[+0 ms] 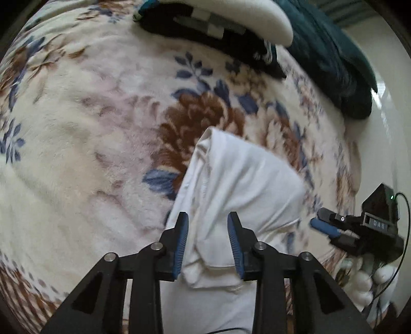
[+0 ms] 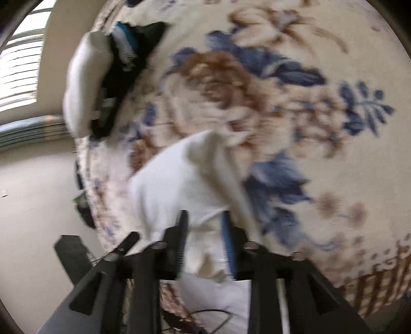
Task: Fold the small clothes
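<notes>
A small white garment (image 1: 239, 185) lies folded into a narrow band on a floral plush blanket (image 1: 84, 144). My left gripper (image 1: 208, 221) is open, its blue pads either side of the garment's near end, cloth bunched between the jaws. My right gripper (image 2: 205, 221) stands over the same white garment (image 2: 177, 185), its jaws apart with cloth between them; this view is motion blurred. The right gripper also shows in the left wrist view (image 1: 321, 221) at the right, beside the garment's edge.
A pile of clothes, white over black (image 1: 221, 23), lies at the far edge of the blanket, with a dark teal item (image 1: 334, 59) beside it. The pile also shows in the right wrist view (image 2: 102, 79). The bed edge and pale floor (image 2: 33, 205) lie left.
</notes>
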### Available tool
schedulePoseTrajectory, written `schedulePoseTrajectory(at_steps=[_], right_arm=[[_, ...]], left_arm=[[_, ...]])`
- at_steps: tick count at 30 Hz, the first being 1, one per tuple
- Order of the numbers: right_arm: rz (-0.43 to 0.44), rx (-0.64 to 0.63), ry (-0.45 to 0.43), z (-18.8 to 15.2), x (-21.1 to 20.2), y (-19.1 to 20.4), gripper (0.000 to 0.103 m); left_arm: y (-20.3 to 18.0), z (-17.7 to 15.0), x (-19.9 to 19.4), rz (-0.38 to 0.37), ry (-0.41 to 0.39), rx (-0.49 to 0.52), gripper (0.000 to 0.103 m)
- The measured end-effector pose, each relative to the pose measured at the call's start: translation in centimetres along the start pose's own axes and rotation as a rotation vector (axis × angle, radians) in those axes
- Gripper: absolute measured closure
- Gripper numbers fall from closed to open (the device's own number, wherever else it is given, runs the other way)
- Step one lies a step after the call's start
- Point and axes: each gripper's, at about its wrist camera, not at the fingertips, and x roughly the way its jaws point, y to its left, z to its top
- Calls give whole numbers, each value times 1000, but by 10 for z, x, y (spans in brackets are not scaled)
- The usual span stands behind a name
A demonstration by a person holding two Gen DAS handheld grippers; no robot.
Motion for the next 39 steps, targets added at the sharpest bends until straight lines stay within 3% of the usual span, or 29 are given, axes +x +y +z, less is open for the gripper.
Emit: schedulePoseTrajectory(at_steps=[3,6,7,10,14,18,21,23,24,29,30,31,32,33,39], right_arm=[[49,-53,54,-2,24,25,60],[14,-77,140,-5,60,35,60],[-50,-84,136,-5,68,34,60],[-236,-100,106,-7,75,22,60],[-207,-63,103,-17,61,10,60],[-211,-137,85,-40,52,19,60],[-345,-242,79,-63,63,24,60],[-451,-300,86,-73,73,28,60],[-457,-298,102,-78,76,28,60],[-346,-240,56,-91,46,31,60],[-320,-226,48,-95,37,30,55],[-289,-208,48,-100,26,26,51],[-269,-193,51,-106,19,22,49],[-251,-176,57,-113,13,16,49],[-235,-68,128,-171,-7,-58,49]], left_arm=[[-11,-4,6,70,-52,38,63],[-9,-11,31,171,-3,85,63],[-2,-11,38,183,20,82,63],[18,-12,47,166,60,32,60],[13,-9,30,143,38,19,62],[-14,-19,20,127,19,100,62],[-22,-38,47,237,90,180,62],[-17,-51,57,255,121,179,62],[-16,-54,55,250,114,177,62],[0,-56,-3,75,6,30,62],[2,-59,-13,57,-11,19,59],[6,-65,-24,49,-27,6,54],[9,-72,-34,54,-35,-11,32],[13,-80,-40,55,-31,-27,20],[38,-156,-40,89,51,-133,20]])
